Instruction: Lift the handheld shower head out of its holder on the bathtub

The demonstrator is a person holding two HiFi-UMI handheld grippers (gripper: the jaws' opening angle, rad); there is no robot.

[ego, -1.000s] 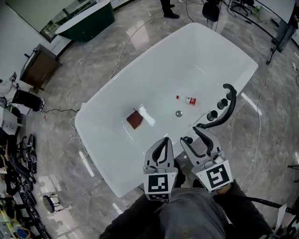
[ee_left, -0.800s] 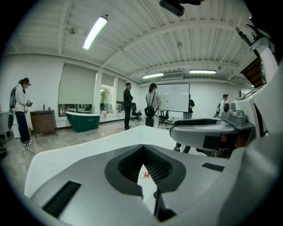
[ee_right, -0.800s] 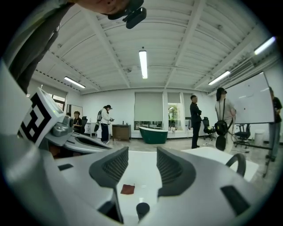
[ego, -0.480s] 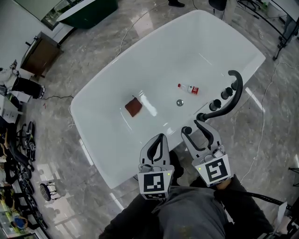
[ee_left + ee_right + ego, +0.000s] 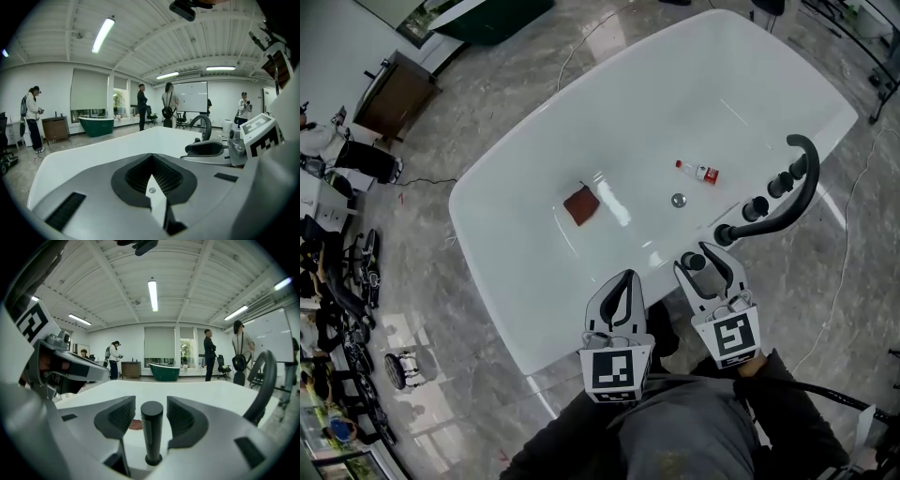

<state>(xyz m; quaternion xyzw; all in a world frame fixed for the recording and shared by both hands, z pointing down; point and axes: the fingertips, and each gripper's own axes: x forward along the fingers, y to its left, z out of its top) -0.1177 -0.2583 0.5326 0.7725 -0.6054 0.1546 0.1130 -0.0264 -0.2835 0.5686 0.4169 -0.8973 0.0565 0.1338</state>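
The black handheld shower head [image 5: 694,262] stands upright in its holder on the near rim of the white bathtub [image 5: 516,319]. My right gripper [image 5: 705,265] straddles it. In the right gripper view the black handle [image 5: 152,427] rises between the two ribbed pads [image 5: 121,416] with a gap on each side. The right gripper's [image 5: 152,414] jaws are opening and do not press on the handle. My left gripper [image 5: 622,279] hovers over the rim just to the left. The left gripper's [image 5: 151,164] jaws are shut with nothing in them.
A black curved spout [image 5: 787,202] and black knobs [image 5: 757,208] line the rim to the right. Inside the tub lie a small bottle [image 5: 698,172], a brown square [image 5: 581,204] and the drain [image 5: 678,200]. Cables cross the marble floor. A green tub [image 5: 164,371] and people stand far off.
Both grippers have sunk toward the tub rim. The right gripper has come to straddle the shower head, which earlier stood at its left finger. The left gripper stays shut.
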